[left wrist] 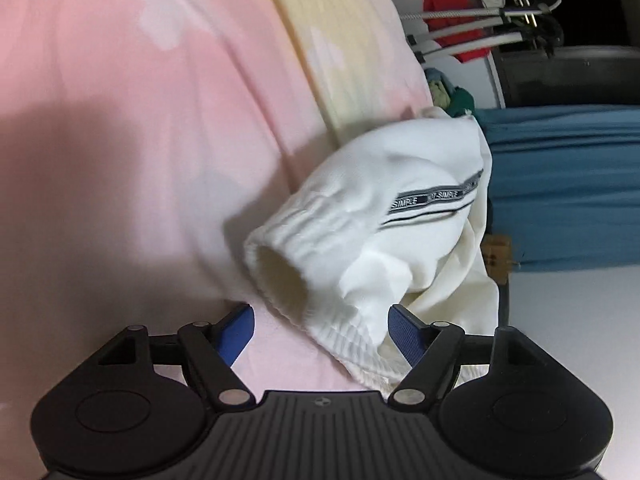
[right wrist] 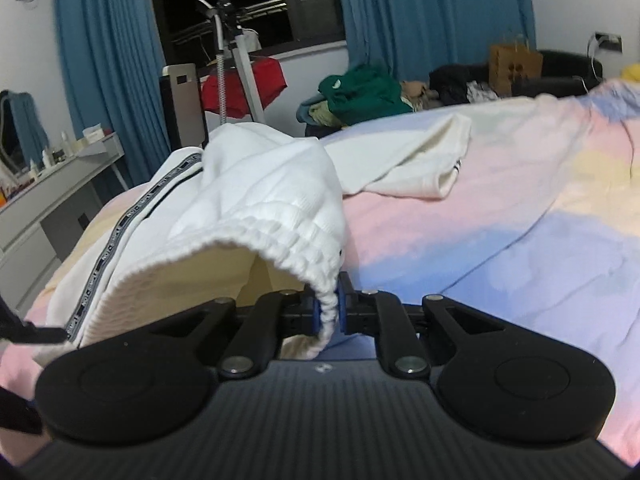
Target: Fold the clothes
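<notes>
A white garment [left wrist: 384, 200] with a ribbed elastic cuff and a dark lettered stripe hangs above a pastel bedspread [left wrist: 132, 132]. My left gripper [left wrist: 320, 332] is open, its blue pads wide apart on either side of the ribbed hem without pressing it. In the right wrist view the same white garment [right wrist: 256, 184] is lifted off the bedspread [right wrist: 500, 216]. My right gripper [right wrist: 329, 312] is shut on the garment's ribbed cuff, which bunches between the blue pads. The rest of the garment trails back across the bed.
A pile of green and dark clothes [right wrist: 360, 92] lies at the bed's far edge by a brown paper bag [right wrist: 514, 64]. A garment steamer stand [right wrist: 236, 60] with a red cloth stands before blue curtains [right wrist: 432, 20]. A grey desk [right wrist: 52, 192] runs along the left.
</notes>
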{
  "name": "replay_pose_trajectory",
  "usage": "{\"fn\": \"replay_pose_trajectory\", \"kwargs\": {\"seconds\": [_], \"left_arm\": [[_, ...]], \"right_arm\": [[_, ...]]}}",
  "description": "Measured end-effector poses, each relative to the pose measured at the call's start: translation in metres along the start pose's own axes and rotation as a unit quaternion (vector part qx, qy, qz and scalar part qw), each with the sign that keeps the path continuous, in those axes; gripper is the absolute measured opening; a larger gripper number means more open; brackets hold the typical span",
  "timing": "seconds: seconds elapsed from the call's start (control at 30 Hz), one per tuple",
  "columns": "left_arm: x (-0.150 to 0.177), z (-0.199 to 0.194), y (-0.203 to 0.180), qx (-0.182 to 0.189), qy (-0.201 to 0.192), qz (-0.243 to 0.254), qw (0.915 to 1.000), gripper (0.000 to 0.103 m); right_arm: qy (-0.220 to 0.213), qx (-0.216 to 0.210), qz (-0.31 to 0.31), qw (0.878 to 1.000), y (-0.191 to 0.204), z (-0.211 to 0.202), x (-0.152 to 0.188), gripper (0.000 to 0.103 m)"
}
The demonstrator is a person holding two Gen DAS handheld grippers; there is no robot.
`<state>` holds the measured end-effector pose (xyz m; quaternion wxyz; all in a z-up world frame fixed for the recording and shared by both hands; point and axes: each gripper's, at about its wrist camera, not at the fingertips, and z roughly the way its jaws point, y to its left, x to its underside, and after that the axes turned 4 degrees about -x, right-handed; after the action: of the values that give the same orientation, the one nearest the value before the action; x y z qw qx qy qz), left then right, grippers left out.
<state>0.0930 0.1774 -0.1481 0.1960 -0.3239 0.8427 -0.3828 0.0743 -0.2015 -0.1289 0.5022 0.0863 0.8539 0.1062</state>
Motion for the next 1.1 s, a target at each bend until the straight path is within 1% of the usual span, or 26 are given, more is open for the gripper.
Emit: {"fn": "replay_pose_trajectory", "kwargs": {"seconds": [0.1,0.23,0.27,0.33,0.37,0.4,0.47,0.53,0.63,0.73,0.8,0.87,0.97,1.03,1.07,1.1], "left_arm": [[-0.003,-0.011,-0.006,0.053,-0.020,0.001,0.9984,0.072],[0.002,-0.020,-0.015,0.087,-0.028,0.025,0.9955,0.074],[0.003,-0.020,-0.015,0.088,-0.027,0.026,0.9954,0.074],[0.006,-0.020,-0.016,0.079,-0.017,0.035,0.9961,0.073],[0.008,-0.021,-0.016,0.074,-0.012,0.040,0.9964,0.072],[0.009,-0.021,-0.017,0.068,-0.006,0.045,0.9966,0.069],[0.013,-0.025,-0.012,0.065,0.006,0.047,0.9967,0.068],[0.018,-0.023,-0.013,0.066,0.021,0.052,0.9962,0.068],[0.025,-0.011,-0.022,0.092,0.058,0.066,0.9918,0.068],[0.030,-0.005,-0.026,0.103,0.054,0.075,0.9904,0.068],[0.027,0.006,-0.028,0.090,0.051,0.067,0.9923,0.068],[0.023,0.017,-0.028,0.077,0.058,0.053,0.9939,0.068],[0.023,0.022,-0.024,0.084,0.052,0.044,0.9941,0.069],[0.021,0.020,-0.022,0.120,0.020,0.020,0.9924,0.072],[0.018,0.017,-0.021,0.139,0.005,0.013,0.9903,0.075],[0.016,0.014,-0.021,0.157,-0.010,0.007,0.9875,0.076]], "right_arm": [[0.009,-0.002,0.016,1.000,-0.004,0.002,0.003,0.012],[0.010,-0.003,0.021,1.000,-0.005,0.002,0.005,0.012],[0.011,-0.003,0.021,1.000,-0.005,0.002,0.005,0.012],[0.012,-0.004,0.022,1.000,-0.005,0.002,0.005,0.012],[0.012,-0.003,0.020,1.000,-0.005,0.002,0.005,0.012],[0.012,-0.002,0.016,1.000,-0.004,0.002,0.006,0.012],[0.012,-0.001,0.010,1.000,-0.003,0.002,0.006,0.012],[0.012,-0.001,0.010,1.000,-0.003,0.002,0.005,0.012],[0.012,0.000,0.008,1.000,-0.002,0.002,0.005,0.012],[0.010,0.001,0.000,1.000,0.001,0.003,0.005,0.012],[0.008,0.003,-0.006,1.000,0.003,0.002,0.005,0.012],[0.006,0.005,-0.003,1.000,0.002,0.002,0.005,0.012],[-0.007,0.001,0.005,1.000,0.001,-0.002,0.004,0.012],[-0.026,-0.003,0.001,1.000,0.004,-0.009,0.003,0.012],[-0.038,-0.002,-0.004,0.999,0.006,-0.013,0.002,0.012],[-0.052,0.004,-0.012,0.999,0.009,-0.017,0.002,0.012]]}}
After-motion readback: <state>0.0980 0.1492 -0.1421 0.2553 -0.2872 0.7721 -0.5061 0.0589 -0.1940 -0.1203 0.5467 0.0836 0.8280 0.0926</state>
